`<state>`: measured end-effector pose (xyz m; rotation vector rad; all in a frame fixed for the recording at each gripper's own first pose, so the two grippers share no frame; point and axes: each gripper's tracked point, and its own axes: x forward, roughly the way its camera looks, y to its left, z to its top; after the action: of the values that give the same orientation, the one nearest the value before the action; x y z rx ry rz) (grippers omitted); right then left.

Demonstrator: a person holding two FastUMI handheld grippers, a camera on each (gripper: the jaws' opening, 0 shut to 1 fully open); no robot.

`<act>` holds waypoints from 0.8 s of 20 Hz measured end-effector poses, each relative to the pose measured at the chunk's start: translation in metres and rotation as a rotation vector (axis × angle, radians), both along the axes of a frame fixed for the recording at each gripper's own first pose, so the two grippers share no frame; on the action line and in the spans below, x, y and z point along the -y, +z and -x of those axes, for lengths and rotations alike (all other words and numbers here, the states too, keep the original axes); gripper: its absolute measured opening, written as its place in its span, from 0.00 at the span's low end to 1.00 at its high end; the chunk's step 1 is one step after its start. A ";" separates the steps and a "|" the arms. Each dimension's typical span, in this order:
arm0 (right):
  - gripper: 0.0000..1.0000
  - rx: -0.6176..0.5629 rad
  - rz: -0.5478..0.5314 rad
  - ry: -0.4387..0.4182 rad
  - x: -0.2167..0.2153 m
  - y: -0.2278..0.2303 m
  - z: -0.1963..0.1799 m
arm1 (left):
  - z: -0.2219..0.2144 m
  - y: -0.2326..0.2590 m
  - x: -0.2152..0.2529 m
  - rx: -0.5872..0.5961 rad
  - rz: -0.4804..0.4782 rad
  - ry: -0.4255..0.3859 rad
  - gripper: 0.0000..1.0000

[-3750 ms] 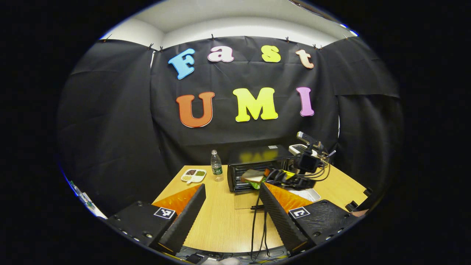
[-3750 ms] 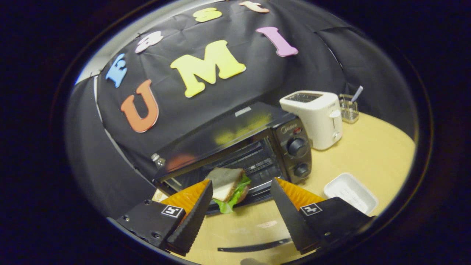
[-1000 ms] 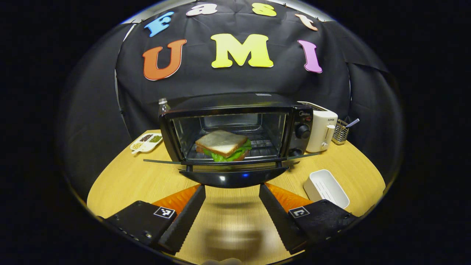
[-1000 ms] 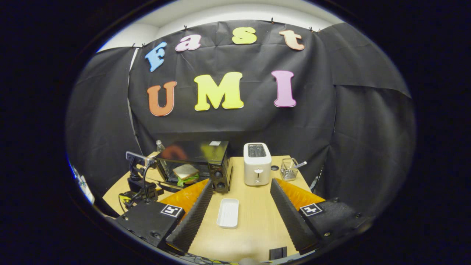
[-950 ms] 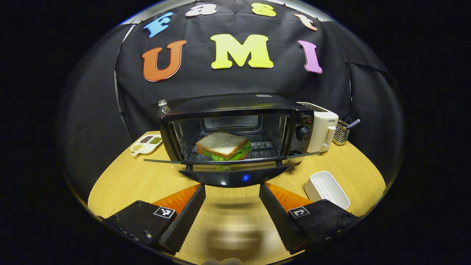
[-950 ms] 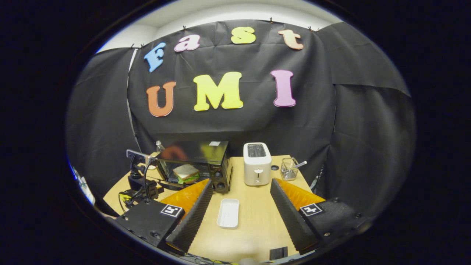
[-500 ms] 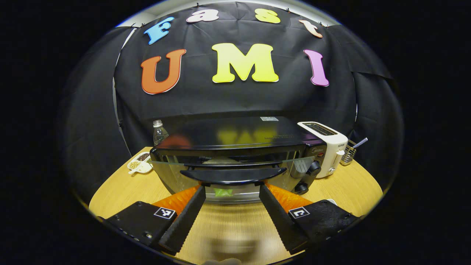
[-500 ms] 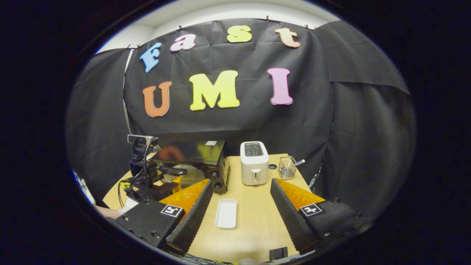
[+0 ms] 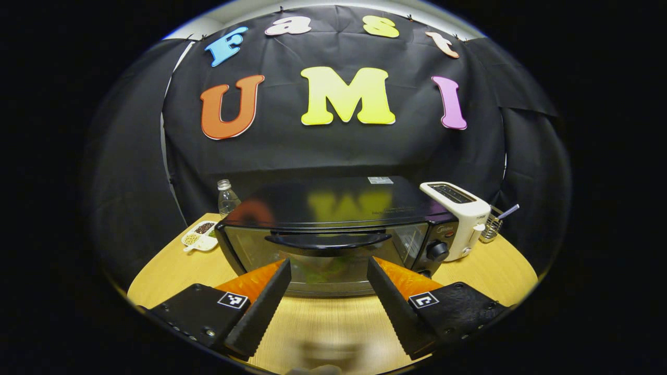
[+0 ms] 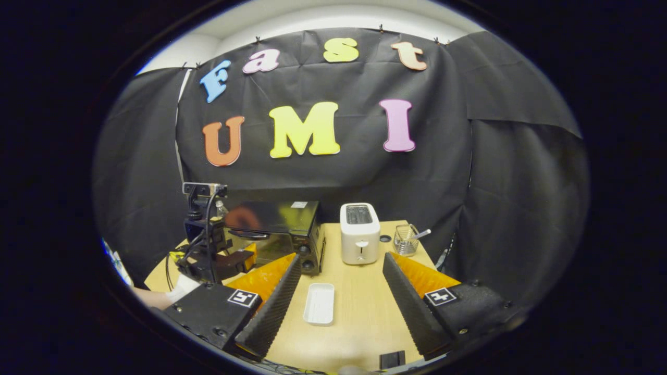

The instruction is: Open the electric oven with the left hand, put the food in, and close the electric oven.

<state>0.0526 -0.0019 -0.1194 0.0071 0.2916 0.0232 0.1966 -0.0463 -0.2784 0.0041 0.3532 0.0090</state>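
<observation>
The wooden worktop (image 9: 177,260) is seen carrying everything, in front of the black cloth wall. The black electric oven (image 9: 333,208) is set near the middle of it, its glass door (image 9: 323,260) raised shut against the front, with the curved black handle (image 9: 328,240) across the top of the door. Through the dark glass a dim green patch of the food (image 9: 325,268) is made out inside the oven; little more of it can be told. The left tongs (image 9: 328,273) are held spread apart and empty just in front of the door, below the handle; whether the tips touch the glass cannot be told. In the right gripper view the right tongs (image 10: 341,271) are likewise held spread and empty, well back from the oven (image 10: 281,224), over the worktop (image 10: 359,312). A white toaster (image 9: 458,213) is placed just beside the oven's knob side, and a small wire basket (image 9: 490,229) is seen beyond it. A white tray (image 10: 319,303) is laid flat on the worktop between the right tongs' fingers in that view. A clear bottle (image 9: 227,195) and a divided dish (image 9: 200,237) of grains are set by the oven's other side
</observation>
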 end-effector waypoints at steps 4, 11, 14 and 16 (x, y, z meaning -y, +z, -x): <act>1.00 0.046 0.009 0.025 -0.013 0.018 0.001 | 0.040 0.044 -0.010 0.068 0.015 0.011 0.96; 1.00 0.141 0.000 0.043 -0.026 0.059 0.008 | 0.118 0.138 -0.032 0.184 0.024 -0.007 0.95; 0.90 0.188 0.012 0.038 -0.031 0.075 0.012 | 0.144 0.181 -0.038 0.237 0.060 0.012 0.96; 0.91 0.202 0.011 0.039 -0.034 0.080 0.016 | 0.159 0.210 -0.038 0.284 0.064 0.011 0.95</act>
<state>0.0369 0.0317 -0.0398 -0.0120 0.0900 0.0603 0.0381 -0.0079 -0.0680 -0.0618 0.0695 0.0086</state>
